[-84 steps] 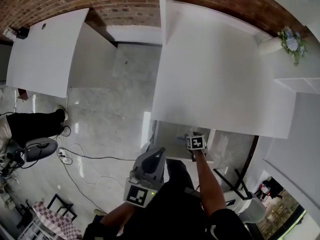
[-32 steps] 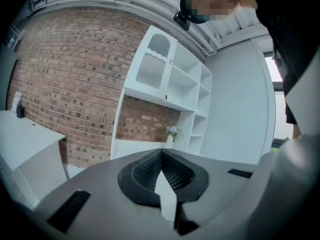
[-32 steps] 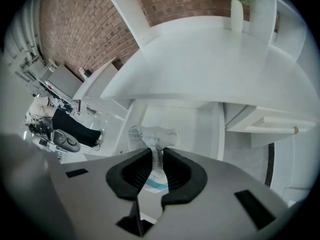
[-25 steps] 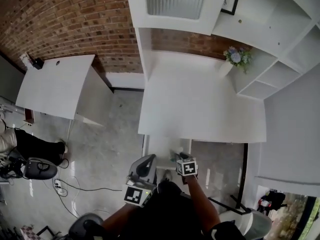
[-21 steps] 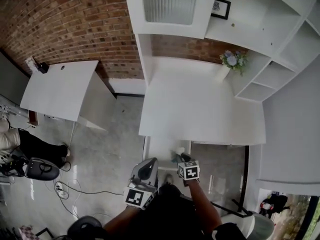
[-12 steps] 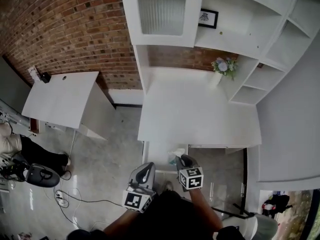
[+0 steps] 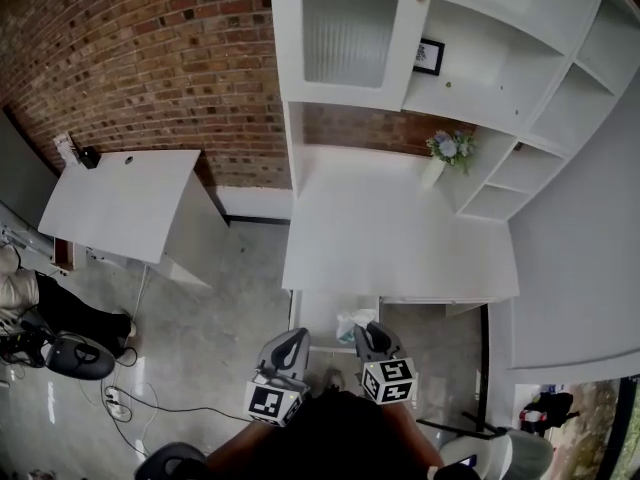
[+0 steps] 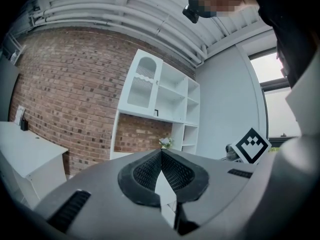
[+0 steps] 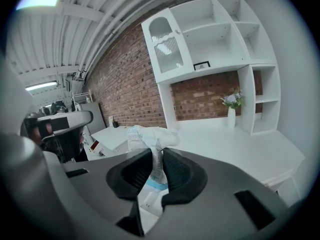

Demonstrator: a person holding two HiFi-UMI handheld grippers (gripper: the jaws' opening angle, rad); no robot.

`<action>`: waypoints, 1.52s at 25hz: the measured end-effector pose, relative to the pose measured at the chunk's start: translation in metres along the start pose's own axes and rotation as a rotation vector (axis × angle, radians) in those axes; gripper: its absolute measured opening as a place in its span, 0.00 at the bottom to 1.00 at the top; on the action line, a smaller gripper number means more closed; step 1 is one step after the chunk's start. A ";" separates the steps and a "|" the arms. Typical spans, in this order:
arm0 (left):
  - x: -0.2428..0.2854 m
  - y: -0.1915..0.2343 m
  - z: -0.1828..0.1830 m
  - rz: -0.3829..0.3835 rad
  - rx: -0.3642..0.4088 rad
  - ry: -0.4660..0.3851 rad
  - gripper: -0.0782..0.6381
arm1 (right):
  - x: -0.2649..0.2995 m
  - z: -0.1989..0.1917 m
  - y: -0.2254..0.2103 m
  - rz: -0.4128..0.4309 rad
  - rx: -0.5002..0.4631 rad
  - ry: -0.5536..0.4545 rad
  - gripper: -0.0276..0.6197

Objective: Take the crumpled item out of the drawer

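The crumpled item (image 9: 150, 136), a white wad of wrapper with blue print, sticks up between the pads of my right gripper (image 9: 156, 159), which is shut on it. From the head view the item (image 7: 352, 322) hangs just above the open white drawer (image 7: 318, 314) under the desk's front edge, with the right gripper (image 7: 367, 335) right behind it. My left gripper (image 7: 291, 342) is level with the right one, to the left of the drawer. Its jaws (image 8: 161, 152) meet at the tips with nothing in them.
The white desk (image 7: 400, 238) carries a vase of flowers (image 7: 440, 158) at the back, under white shelves and a cabinet (image 7: 350, 38). A second white table (image 7: 120, 203) stands left by the brick wall. A seated person's legs (image 7: 30, 303) and cables lie on the floor.
The right gripper has drawn back from the drawer toward me with the crumpled item in it. The head view has tilted up, so the shelves show.
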State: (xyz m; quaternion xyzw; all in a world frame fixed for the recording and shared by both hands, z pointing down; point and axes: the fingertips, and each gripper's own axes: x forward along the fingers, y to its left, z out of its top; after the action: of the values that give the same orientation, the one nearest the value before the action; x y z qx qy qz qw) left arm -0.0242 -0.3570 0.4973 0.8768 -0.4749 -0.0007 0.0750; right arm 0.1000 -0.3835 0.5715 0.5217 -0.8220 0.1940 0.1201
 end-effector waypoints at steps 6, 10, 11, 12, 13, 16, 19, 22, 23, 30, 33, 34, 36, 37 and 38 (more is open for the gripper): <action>-0.002 0.019 -0.007 -0.011 -0.023 0.006 0.14 | 0.000 0.012 0.016 -0.025 -0.014 -0.026 0.16; 0.000 0.027 -0.007 -0.029 -0.021 -0.002 0.14 | 0.003 0.013 0.022 -0.039 -0.014 -0.025 0.16; 0.001 0.028 -0.008 -0.035 -0.021 -0.001 0.14 | 0.004 0.014 0.023 -0.039 -0.014 -0.030 0.16; 0.002 0.029 -0.009 -0.039 -0.021 0.001 0.14 | 0.005 0.015 0.023 -0.037 -0.014 -0.034 0.16; 0.002 0.030 -0.009 -0.042 -0.025 0.001 0.14 | 0.005 0.015 0.025 -0.034 -0.013 -0.037 0.16; 0.004 0.033 -0.004 -0.045 -0.049 -0.011 0.14 | 0.008 0.015 0.027 -0.032 -0.016 -0.038 0.16; 0.006 0.037 -0.005 -0.048 -0.044 -0.012 0.14 | 0.013 0.016 0.027 -0.038 -0.018 -0.040 0.16; 0.008 0.040 -0.002 -0.047 -0.047 -0.016 0.14 | 0.016 0.018 0.028 -0.039 -0.016 -0.043 0.16; 0.008 0.041 -0.001 -0.046 -0.047 -0.014 0.14 | 0.017 0.019 0.028 -0.039 -0.015 -0.044 0.16; 0.011 0.044 -0.001 -0.050 -0.038 -0.016 0.14 | 0.022 0.022 0.028 -0.034 -0.018 -0.046 0.16; 0.012 0.043 0.001 -0.053 -0.035 -0.019 0.14 | 0.021 0.023 0.028 -0.037 -0.016 -0.048 0.16; 0.012 0.042 0.000 -0.055 -0.033 -0.016 0.14 | 0.020 0.023 0.027 -0.037 -0.015 -0.049 0.16; 0.011 0.042 -0.001 -0.056 -0.031 -0.012 0.14 | 0.019 0.024 0.027 -0.036 -0.016 -0.051 0.16; 0.011 0.041 -0.001 -0.056 -0.032 -0.013 0.14 | 0.019 0.024 0.028 -0.035 -0.016 -0.052 0.16; 0.011 0.041 0.000 -0.054 -0.032 -0.015 0.14 | 0.019 0.025 0.028 -0.035 -0.016 -0.053 0.16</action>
State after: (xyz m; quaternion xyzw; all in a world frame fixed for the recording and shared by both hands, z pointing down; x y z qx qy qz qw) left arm -0.0526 -0.3883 0.5036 0.8881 -0.4513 -0.0171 0.0854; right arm 0.0668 -0.3992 0.5517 0.5399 -0.8173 0.1713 0.1060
